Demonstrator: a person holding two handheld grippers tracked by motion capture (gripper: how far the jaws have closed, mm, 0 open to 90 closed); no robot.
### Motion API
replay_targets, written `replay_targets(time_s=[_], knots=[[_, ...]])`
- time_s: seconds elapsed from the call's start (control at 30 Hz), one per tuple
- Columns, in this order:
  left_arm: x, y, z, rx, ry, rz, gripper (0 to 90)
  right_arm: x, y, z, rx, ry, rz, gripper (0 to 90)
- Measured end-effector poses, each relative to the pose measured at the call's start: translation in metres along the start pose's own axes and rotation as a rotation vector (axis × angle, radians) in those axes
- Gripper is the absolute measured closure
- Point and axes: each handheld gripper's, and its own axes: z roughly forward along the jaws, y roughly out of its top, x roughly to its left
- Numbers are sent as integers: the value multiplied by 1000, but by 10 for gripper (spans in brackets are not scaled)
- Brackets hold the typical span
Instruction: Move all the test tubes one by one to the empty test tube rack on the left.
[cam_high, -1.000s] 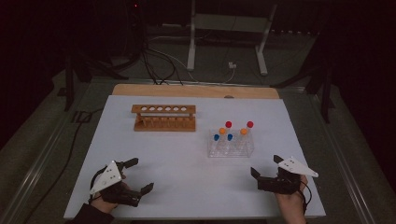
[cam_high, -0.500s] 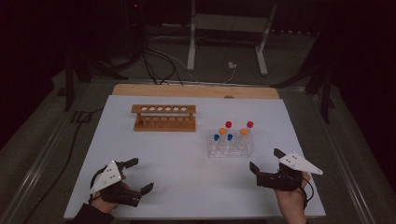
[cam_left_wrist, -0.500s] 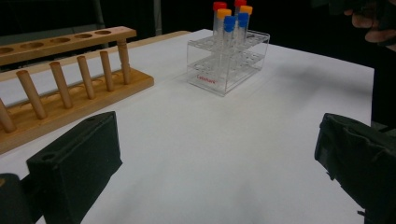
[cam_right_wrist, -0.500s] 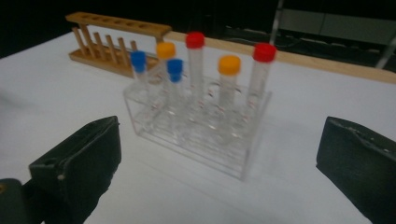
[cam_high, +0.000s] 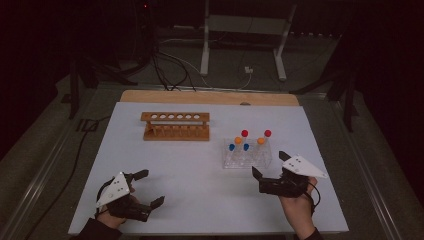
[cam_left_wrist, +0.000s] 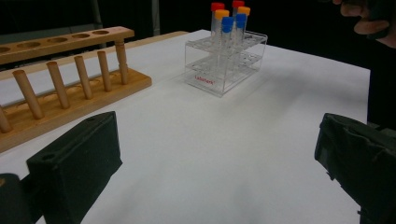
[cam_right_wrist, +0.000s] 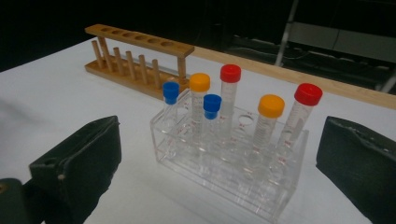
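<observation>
A clear plastic rack (cam_high: 247, 159) stands right of centre on the white table top (cam_high: 190, 165). It holds several upright tubes with red (cam_right_wrist: 230, 73), orange (cam_right_wrist: 271, 105) and blue (cam_right_wrist: 212, 102) caps. An empty wooden tube rack (cam_high: 176, 126) stands farther back at the left. My right gripper (cam_high: 269, 163) is open just in front of the clear rack's right end, and in the right gripper view the clear rack (cam_right_wrist: 224, 179) sits between the spread jaws. Near the front left corner my left gripper (cam_high: 152, 187) is open with nothing between its fingers.
A wooden strip (cam_high: 210, 97) runs along the table's far edge. Beyond it are the legs of a metal stand (cam_high: 242, 47) and cables (cam_high: 170, 65) on the floor. In the left gripper view the other hand (cam_left_wrist: 369, 23) is at the top right.
My right gripper has moved a little forward and to the left, closer to the clear rack. The left gripper has stayed where it was.
</observation>
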Motion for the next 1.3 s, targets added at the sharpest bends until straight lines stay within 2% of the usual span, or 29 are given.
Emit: replay_targets(time_s=[0.33, 0.37, 0.5, 0.67, 0.73, 0.77, 0.9, 1.0, 1.3], knots=[[-1, 0, -1, 0, -4, 3, 11, 18, 3, 17, 23, -19, -17, 0], [-1, 0, 0, 0, -5, 2, 11, 19, 2, 18, 26, -26, -18, 45], [-1, 0, 0, 1, -9, 3, 10, 24, -1, 25, 49, -45, -6, 84], [-1, 0, -1, 0, -9, 6, 10, 27, -4, 32, 72, -64, 11, 161], [-1, 0, -1, 0, -9, 5, 10, 27, -6, 36, 98, -74, 15, 229], [-1, 0, -1, 0, -8, 5, 10, 27, -6, 36, 98, -74, 15, 229], [-1, 0, -1, 0, -9, 5, 11, 25, -9, 42, 132, -76, 21, 358], [-1, 0, -1, 2, -10, 6, 10, 24, -10, 47, 157, -58, 18, 462], [-1, 0, -1, 1, -11, 3, 11, 15, -5, 65, 198, -83, 43, 571]])
